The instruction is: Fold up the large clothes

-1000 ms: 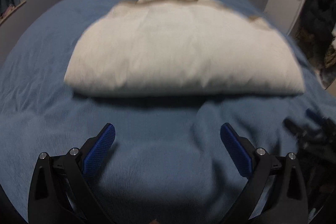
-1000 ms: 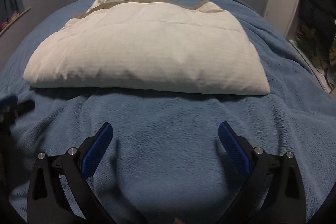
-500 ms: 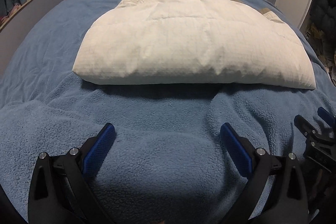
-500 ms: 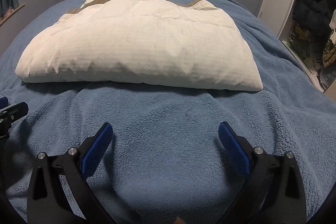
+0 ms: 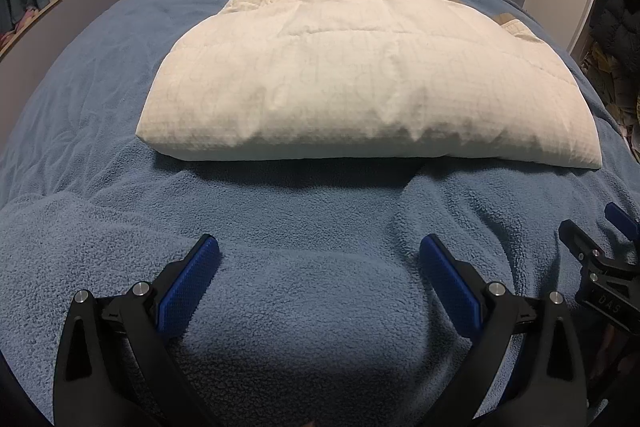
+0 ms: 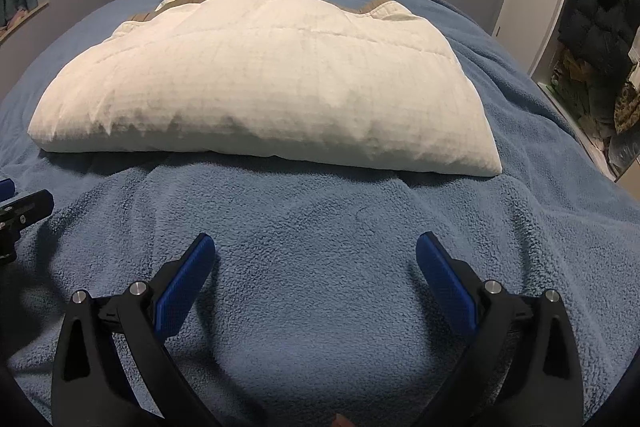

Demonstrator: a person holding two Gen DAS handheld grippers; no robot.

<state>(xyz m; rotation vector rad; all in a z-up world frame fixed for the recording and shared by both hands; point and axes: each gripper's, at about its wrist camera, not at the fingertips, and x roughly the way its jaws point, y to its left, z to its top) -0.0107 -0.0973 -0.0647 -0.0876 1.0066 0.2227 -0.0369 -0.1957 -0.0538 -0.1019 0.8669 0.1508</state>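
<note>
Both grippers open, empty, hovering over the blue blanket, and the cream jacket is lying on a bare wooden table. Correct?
Not quite. The cream jacket lies on the blue blanket too, not on a wooden table; the left wrist view shows fleece all around it. The rest holds: left gripper and right gripper both have jaws spread wide, holding nothing.
</note>
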